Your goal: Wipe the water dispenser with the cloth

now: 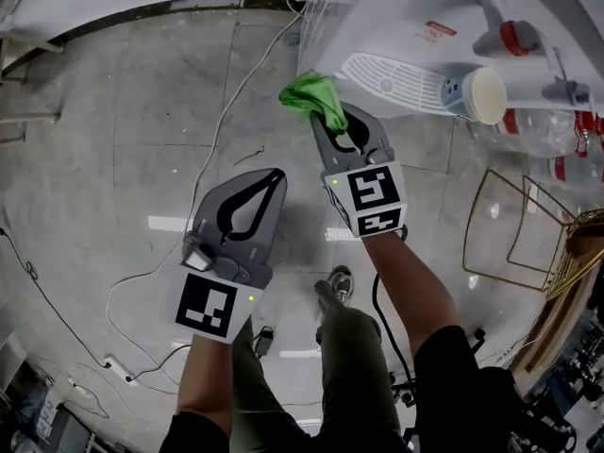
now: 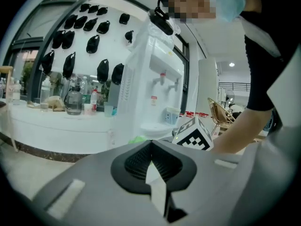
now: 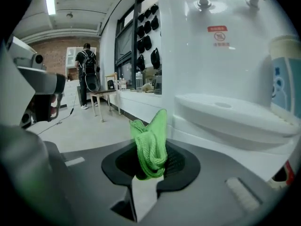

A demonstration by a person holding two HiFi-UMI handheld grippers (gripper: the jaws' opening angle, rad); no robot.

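A white water dispenser [image 1: 415, 26] stands at the top right of the head view, with a slotted drip tray [image 1: 392, 85] and red and blue taps. My right gripper [image 1: 338, 125] is shut on a bunched green cloth [image 1: 312, 97], held just left of the drip tray and not touching it. In the right gripper view the cloth [image 3: 150, 145] sticks up between the jaws, with the dispenser front [image 3: 221, 65] close on the right. My left gripper [image 1: 272, 179] hangs lower left over the floor, shut with nothing in it. Its own view shows the dispenser [image 2: 153, 93] some way off.
A paper cup [image 1: 477, 93] lies on the drip tray. A gold wire rack [image 1: 528, 229] stands right of the dispenser. White cables [image 1: 151, 272] trail over the grey floor. A curved white counter [image 2: 51, 121] with bottles runs to the left. A person [image 3: 87, 74] stands far off.
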